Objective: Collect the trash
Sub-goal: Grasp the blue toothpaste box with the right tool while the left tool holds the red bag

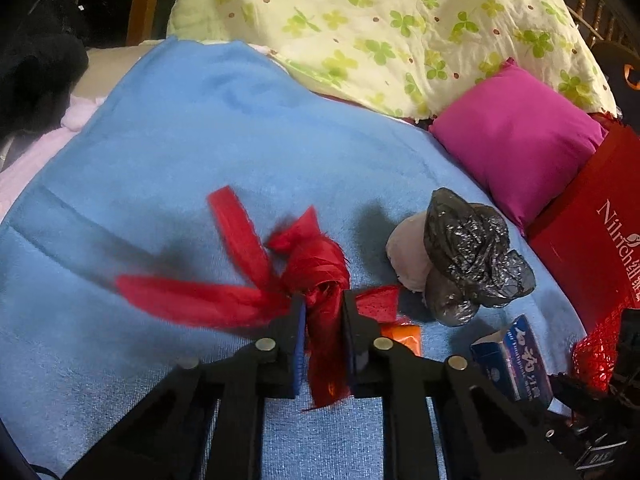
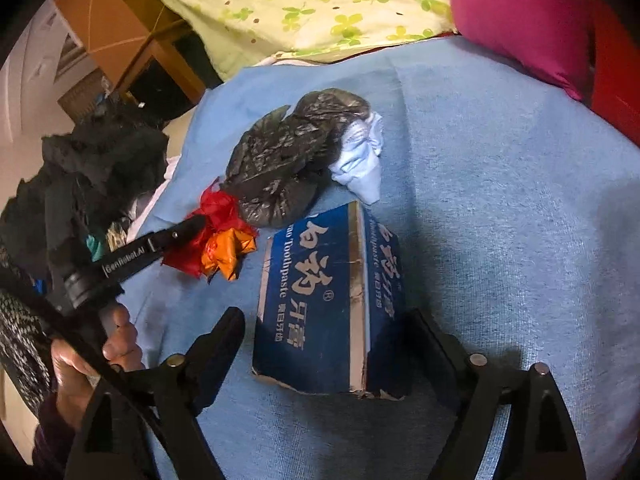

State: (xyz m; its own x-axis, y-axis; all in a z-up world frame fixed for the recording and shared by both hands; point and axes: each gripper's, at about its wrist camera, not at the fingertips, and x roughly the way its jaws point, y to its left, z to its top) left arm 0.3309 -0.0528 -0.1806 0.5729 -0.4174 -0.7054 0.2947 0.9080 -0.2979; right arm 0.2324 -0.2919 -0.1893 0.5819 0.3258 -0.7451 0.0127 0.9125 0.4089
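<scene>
My left gripper [image 1: 325, 308] is shut on a crumpled red ribbon [image 1: 316, 264]; its loose ends trail to the left over the blue blanket [image 1: 160, 160]. In the right wrist view that left gripper [image 2: 192, 226] bites into the red ribbon [image 2: 216, 208] beside an orange wrapper [image 2: 228, 252]. My right gripper [image 2: 326, 316] stands open, its fingers on either side of a blue toothpaste box [image 2: 328, 300] without touching it. Beyond the box lie a crumpled black plastic bag [image 2: 280, 160] and a white paper wad [image 2: 360, 160].
A magenta pillow [image 1: 516, 140], a red box [image 1: 600, 240] and a clover-print quilt [image 1: 400, 20] border the blanket at the back and right. Dark clothing [image 2: 92, 168] is heaped at the left. A person's hand [image 2: 80, 360] holds the left gripper.
</scene>
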